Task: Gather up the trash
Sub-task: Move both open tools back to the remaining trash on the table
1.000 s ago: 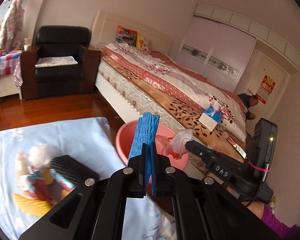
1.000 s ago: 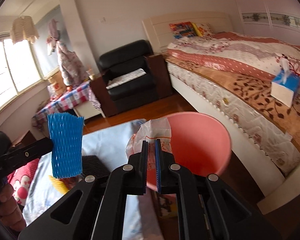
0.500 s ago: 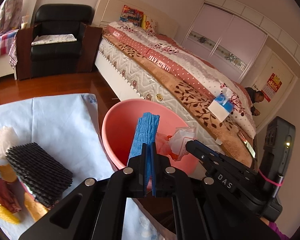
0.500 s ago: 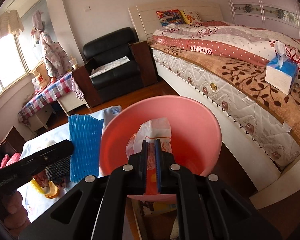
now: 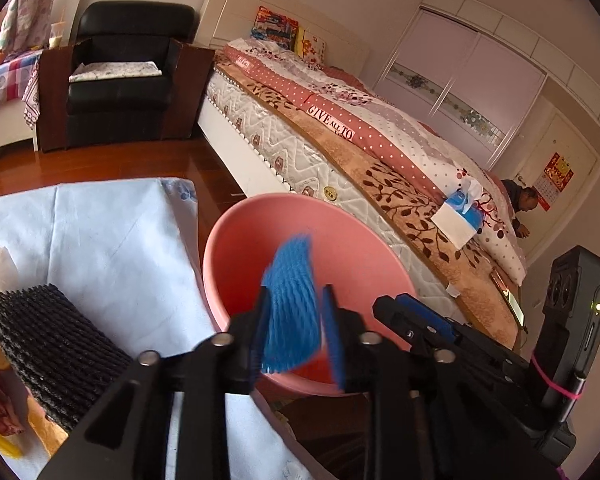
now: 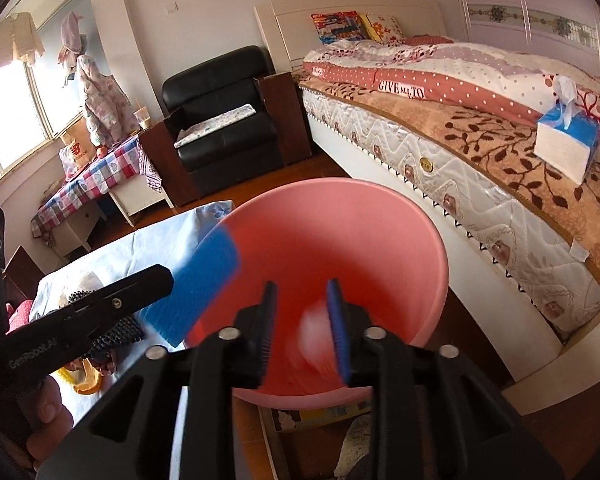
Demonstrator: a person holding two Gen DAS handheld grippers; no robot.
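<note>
Opening over pink bin (image 6: 400, 240), both jaws just released blue foam net (image 5: 292, 320) & wrapper (image 6: 316, 336).

Both tools are matte black plastic with angular, triangular cut-outs in the arms and round silver screw heads at the pivots. The left gripper (image 5: 294, 330) has jaws lined with ribbed blue pads, as does the right gripper (image 6: 302, 328). White lettering runs along the left tool's finger in the right wrist view. A black camera block (image 5: 580, 300) rides on the right tool, showing a small green light and a pink band. A purple sleeve edge shows beneath it.
</note>
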